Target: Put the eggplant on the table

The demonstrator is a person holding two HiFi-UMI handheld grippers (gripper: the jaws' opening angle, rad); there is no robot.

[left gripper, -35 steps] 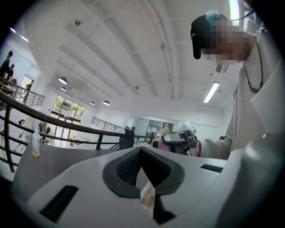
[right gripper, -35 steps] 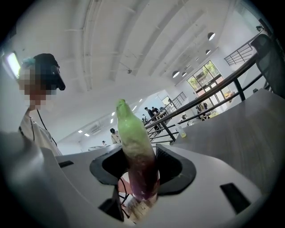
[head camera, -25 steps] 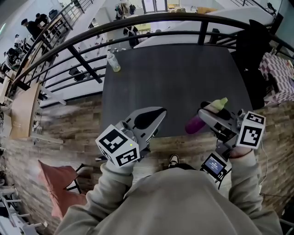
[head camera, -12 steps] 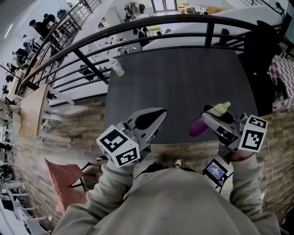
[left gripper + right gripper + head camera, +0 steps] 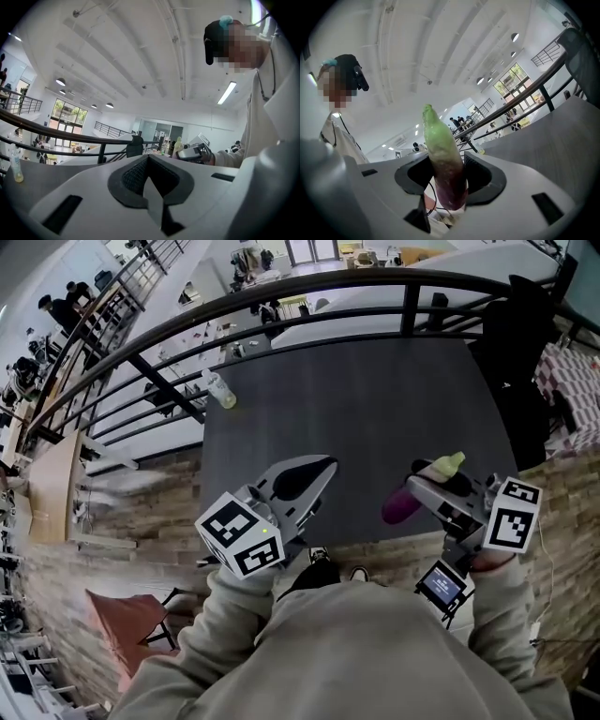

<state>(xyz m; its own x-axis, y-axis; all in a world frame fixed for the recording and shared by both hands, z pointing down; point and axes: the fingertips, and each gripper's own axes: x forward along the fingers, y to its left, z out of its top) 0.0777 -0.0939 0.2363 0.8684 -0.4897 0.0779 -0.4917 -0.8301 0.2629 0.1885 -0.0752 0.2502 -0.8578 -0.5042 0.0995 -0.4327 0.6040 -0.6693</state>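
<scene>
Purple eggplant with a pale green tip (image 5: 401,504) is clamped between the jaws of the right gripper (image 5: 417,488), in the air over the 5 o'clock edge of the dark grey table (image 5: 356,390). The left gripper (image 5: 317,470) has its jaws together and holds nothing. A small lit screen (image 5: 440,584) sits under the right hand, its writing too small to read. So is the label of the clear bottle (image 5: 219,390) at the table's 10 o'clock.

Large open-plan office or lab building, seen from an upper mezzanine. A curved black railing (image 5: 281,306) runs along the edge, with a drop to a lower floor where people (image 5: 56,307) are gathered. The high white ceiling (image 5: 140,51) has ribbed beams, round lamps (image 5: 60,82) and strip lights. Tall glazed windows (image 5: 68,115) at the far end, another railed gallery (image 5: 108,128) opposite. Dark table (image 5: 356,399) on brick-pattern flooring (image 5: 122,512).
</scene>
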